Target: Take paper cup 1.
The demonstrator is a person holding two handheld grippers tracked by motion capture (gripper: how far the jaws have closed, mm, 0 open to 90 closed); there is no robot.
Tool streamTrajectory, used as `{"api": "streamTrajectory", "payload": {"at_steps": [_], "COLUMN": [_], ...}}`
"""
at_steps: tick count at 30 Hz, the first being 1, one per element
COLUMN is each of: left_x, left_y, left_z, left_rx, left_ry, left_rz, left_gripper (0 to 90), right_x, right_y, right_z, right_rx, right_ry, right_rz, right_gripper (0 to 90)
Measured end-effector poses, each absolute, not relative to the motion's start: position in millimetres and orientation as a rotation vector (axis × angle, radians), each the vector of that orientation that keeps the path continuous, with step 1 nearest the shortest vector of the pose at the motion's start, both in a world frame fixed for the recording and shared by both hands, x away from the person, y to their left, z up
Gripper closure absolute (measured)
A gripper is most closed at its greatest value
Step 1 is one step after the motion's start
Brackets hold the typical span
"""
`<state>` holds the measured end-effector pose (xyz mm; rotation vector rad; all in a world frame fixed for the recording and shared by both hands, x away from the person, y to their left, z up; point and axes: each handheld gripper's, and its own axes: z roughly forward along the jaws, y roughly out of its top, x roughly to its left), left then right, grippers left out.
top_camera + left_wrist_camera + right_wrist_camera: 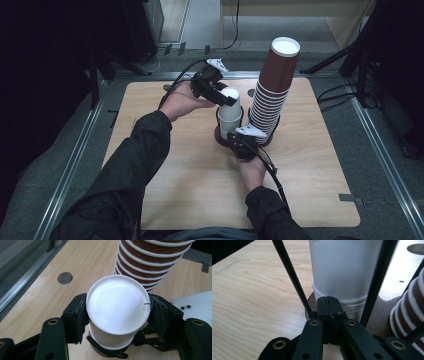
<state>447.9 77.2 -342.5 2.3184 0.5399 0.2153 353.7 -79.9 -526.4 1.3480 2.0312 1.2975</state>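
My left gripper [117, 322] clamps the top white cup [117, 312]; lift straight above the rack [220, 135], which my closed, empty right gripper [239, 142] steadies.

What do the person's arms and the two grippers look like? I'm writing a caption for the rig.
Both arms wear dark long sleeves; the hands are bare. The left gripper and right gripper are black, each with a grey three-cornered plate on top and a black cable trailing back. Up close, their linked black arms carry brass-coloured rivets, and the left gripper's pads look wrapped in black tape.
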Motion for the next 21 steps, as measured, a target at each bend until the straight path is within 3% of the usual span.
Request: {"api": "streamTrajectory", "payload": {"at_steps": [12, 21], "left_x": [428.2, 399.6], "left_y": [86.3, 96.3], "left_z": [-297.4, -290.7], "left_rx": [2.309, 2.320], "left_ry": [0.502, 0.450], "left_rz": [0.280, 0.268], "left_gripper": [35.6, 35.5], "right_x": [354.0, 341.4], "right_y": [-80.0, -82.1], "right_z": [-523.7, -519.0], "right_rx": [1.318, 1.195], "right_ry": [2.048, 2.146], "right_rz": [1.274, 1.217], "right_gripper": [89.4, 88.3]}}
